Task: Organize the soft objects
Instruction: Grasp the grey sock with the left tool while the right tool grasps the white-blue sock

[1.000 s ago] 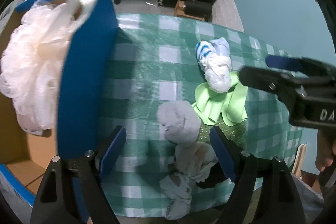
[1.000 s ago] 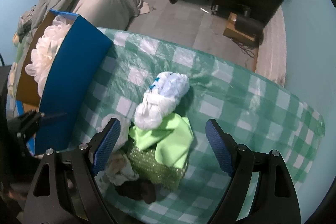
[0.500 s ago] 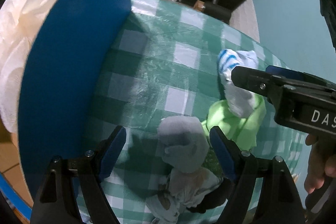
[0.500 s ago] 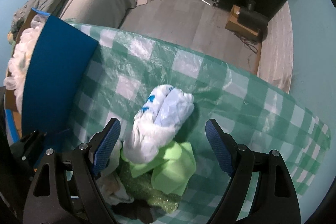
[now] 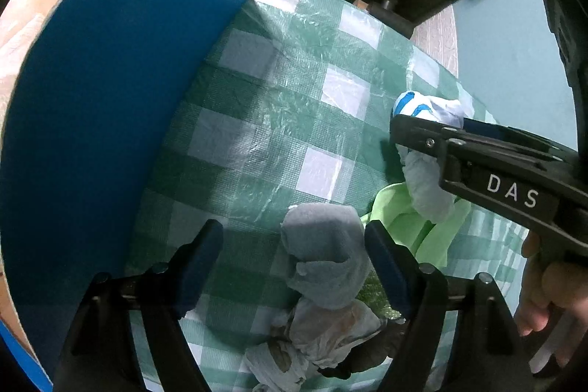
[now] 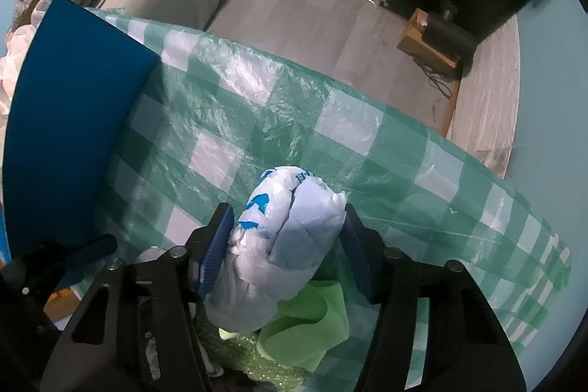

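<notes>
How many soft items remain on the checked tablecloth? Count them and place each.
At least 5: white-and-blue plastic bundle between the right gripper fingers; lime cloth beneath it; grey rolled sock; stained white cloth; green glittery piece. Others may be hidden.

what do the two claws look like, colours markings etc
Both claws are black plastic frames with silver screws and two fingers faced with ribbed blue pads. The left claw shows the same blue pads. The right claw, seen side-on from the left camera, carries white letters "DAS". A bare hand holds it; no sleeve or cables are visible.
</notes>
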Demonstrator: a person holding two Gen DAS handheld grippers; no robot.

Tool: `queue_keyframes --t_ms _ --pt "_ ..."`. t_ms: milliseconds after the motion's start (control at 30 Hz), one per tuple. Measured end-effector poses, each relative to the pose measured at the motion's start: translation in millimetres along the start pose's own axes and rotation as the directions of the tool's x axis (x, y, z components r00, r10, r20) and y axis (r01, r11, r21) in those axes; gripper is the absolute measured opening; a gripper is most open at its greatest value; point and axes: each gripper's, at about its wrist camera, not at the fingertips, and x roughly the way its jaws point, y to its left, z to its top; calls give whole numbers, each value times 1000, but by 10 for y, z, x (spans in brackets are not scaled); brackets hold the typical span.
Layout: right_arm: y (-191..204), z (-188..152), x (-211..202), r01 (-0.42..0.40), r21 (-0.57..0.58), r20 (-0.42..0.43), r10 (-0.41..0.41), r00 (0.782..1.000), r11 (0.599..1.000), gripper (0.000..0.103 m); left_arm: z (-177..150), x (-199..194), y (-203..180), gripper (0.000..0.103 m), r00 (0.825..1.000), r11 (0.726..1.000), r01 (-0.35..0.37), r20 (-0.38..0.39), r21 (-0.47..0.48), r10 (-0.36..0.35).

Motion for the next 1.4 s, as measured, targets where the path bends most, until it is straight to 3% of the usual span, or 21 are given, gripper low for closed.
queue_keyframes --t_ms 267,433,500,667,733,967,1400 --pt "-71 -76 -226 -28 22 64 26 998 999 51 -52 -33 -80 85 1000 1000 15 -9 25 -14" --pt "-116 -183 -376 -40 35 90 37 995 999 51 -58 67 -198 85 1000 997 -16 -16 79 17" --pt "-137 -250 -423 -43 44 97 38 995 998 51 -106 64 -206 81 999 993 -33 -14 112 34" --pt "-166 -427 -508 -58 60 111 51 992 997 51 -156 156 -307 47 998 981 -52 -12 186 55" --pt "-172 -485 -541 -63 65 117 55 992 996 51 -163 151 -328 39 999 977 -47 -11 207 50" --pt "-159 -651 -668 -80 72 141 70 988 994 51 -224 -36 -314 29 998 977 -47 46 208 38" --pt "-61 -884 -1010 -108 56 183 96 978 993 51 -455 -755 -191 29 991 957 -39 134 287 0"
